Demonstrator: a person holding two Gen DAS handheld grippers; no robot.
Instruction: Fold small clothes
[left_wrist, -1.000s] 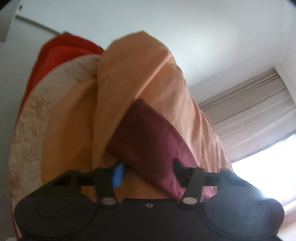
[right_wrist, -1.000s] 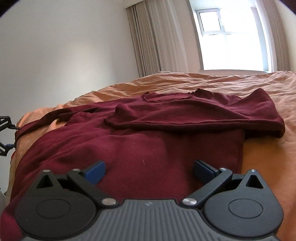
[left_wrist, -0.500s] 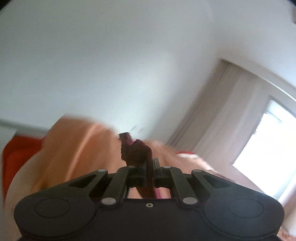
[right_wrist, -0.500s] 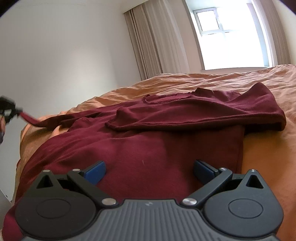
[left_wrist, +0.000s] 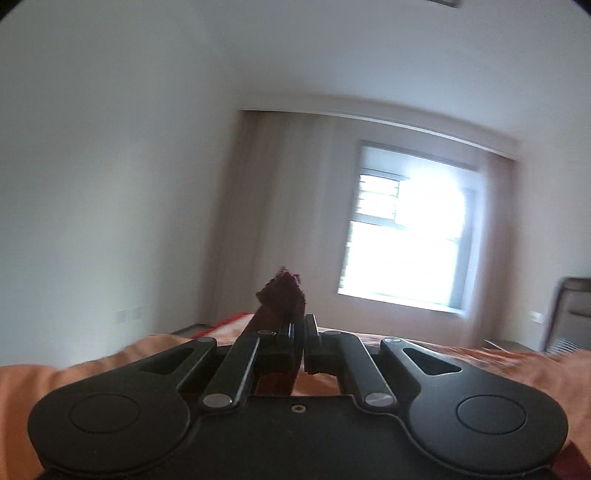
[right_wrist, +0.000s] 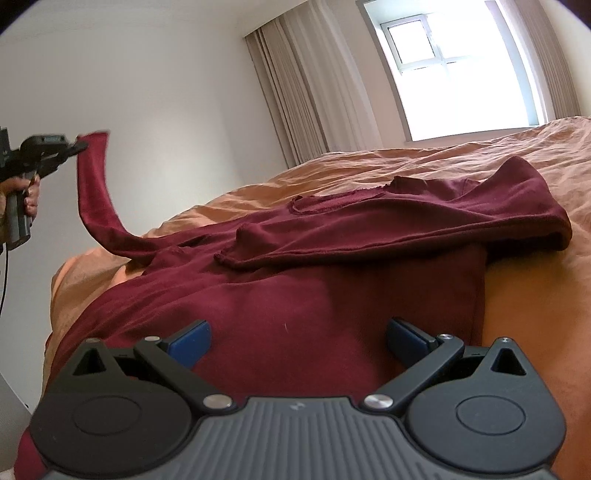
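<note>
Closest to me, the right gripper (right_wrist: 297, 341) hangs low over the hem end of the maroon sweater (right_wrist: 295, 306), its 2 blue-padded fingers (right_wrist: 190, 338) spread wide with nothing between them; they sit just above the cloth, and I cannot tell whether they touch it. The sweater lies spread on the orange bedspread (right_wrist: 535, 314), body toward me, neckline away toward the window (right_wrist: 465, 70). 1 sleeve already lies folded across the chest (right_wrist: 388, 232).

Further off on the left side, the change is plain. A second ago the left gripper (left_wrist: 299, 334) was down at the bed's edge with its fingers apart around the other sleeve's cuff; now the jaws are pinched together on that cuff (left_wrist: 282, 291), a tuft of maroon poking up past the tips, and the whole tool has swung up so its camera sees wall and curtain (left_wrist: 288, 206) instead of bedding. From the right-hand view, the lifted sleeve (right_wrist: 94, 192) rises in a long curve off the bed, the person's hand (right_wrist: 26, 192) holding the tool high.

To my eye, that means sleeve 2 is secured and midway through its fold: it probably needs carrying across the chest and laying over the first, and the hem fold comes after.
</note>
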